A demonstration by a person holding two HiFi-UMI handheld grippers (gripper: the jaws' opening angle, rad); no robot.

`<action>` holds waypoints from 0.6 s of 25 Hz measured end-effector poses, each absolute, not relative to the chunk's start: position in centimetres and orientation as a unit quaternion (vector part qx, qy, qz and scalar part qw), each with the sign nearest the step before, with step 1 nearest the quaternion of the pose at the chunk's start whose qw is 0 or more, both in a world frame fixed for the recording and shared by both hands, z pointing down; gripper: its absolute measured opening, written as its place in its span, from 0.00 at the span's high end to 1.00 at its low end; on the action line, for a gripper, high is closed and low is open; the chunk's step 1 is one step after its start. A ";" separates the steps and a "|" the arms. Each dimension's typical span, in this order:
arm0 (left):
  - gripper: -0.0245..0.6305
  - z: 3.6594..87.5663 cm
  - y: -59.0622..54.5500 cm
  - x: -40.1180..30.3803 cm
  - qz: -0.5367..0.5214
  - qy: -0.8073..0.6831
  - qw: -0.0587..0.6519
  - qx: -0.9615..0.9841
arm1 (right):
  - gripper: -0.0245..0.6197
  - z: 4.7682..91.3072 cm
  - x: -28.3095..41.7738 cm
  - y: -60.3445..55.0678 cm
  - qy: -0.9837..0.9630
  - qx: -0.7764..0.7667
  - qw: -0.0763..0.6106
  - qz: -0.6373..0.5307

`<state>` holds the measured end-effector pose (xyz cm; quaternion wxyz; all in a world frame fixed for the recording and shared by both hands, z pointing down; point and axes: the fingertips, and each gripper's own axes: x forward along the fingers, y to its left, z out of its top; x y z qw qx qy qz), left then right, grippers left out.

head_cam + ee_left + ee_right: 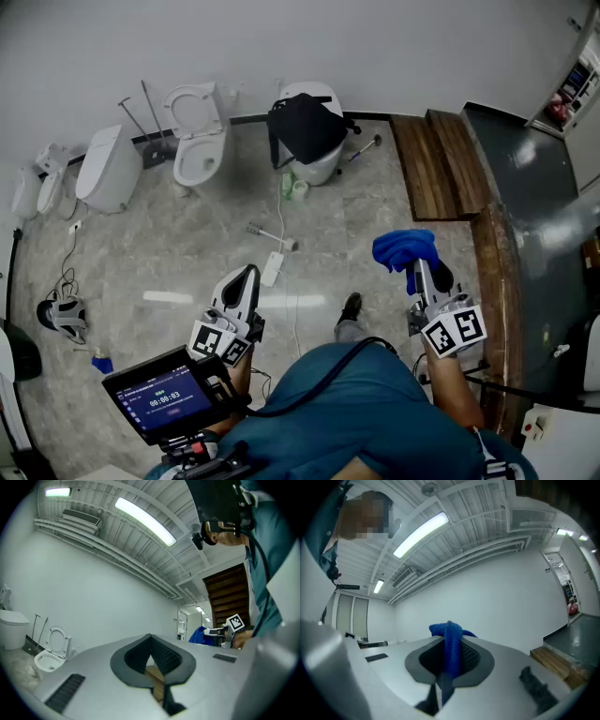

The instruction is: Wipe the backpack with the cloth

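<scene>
Right gripper (418, 270) at lower right, shut tight on blue cloth (403, 247). Left gripper (247, 274) at lower middle, closed, empty. Black backpack (305, 129) on toilet (322, 167), top middle.

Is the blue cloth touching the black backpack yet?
No: the blue cloth is clamped in the right gripper near the person, well apart from the black backpack across the floor.

The grey left gripper (242, 278) is held low at 7 o'clock in the head view, its fingers pointing to 12 o'clock and closed together on nothing. The right gripper (419, 270), at 4 o'clock, points the same way, its fingers clamped on a crumpled blue cloth (403, 248).
</scene>
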<state>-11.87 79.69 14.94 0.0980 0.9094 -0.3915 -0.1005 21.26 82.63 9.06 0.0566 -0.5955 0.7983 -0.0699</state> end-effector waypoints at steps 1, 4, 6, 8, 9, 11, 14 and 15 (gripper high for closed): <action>0.96 14.7 79.7 -11.5 -0.103 -0.390 0.097 0.910 | 0.92 8.8 21.1 82.8 0.800 -0.594 0.058 -0.065; 0.96 12.7 77.3 -8.8 -0.113 -0.380 0.081 0.915 | 0.92 8.6 22.0 80.7 0.804 -0.589 0.061 -0.056; 0.96 12.0 72.1 -5.6 -0.110 -0.378 0.069 0.916 | 0.92 9.4 24.3 75.3 0.808 -0.583 0.062 -0.062; 0.96 12.4 66.6 -2.8 -0.101 -0.384 0.065 0.916 | 0.92 10.3 26.7 69.7 0.813 -0.574 0.061 -0.070; 0.96 12.4 64.5 -1.6 -0.099 -0.386 0.062 0.915 | 0.92 10.5 27.6 67.6 0.816 -0.570 0.060 -0.071; 0.96 12.2 61.5 0.3 -0.105 -0.388 0.058 0.914 | 0.92 10.9 29.2 64.4 0.821 -0.564 0.057 -0.071; 0.96 11.6 58.3 2.3 -0.124 -0.393 0.060 0.909 | 0.92 11.5 30.6 59.9 0.827 -0.556 0.051 -0.068; 0.96 11.3 57.3 2.6 -0.130 -0.394 0.062 0.908 | 0.92 11.5 30.7 58.4 0.829 -0.553 0.052 -0.067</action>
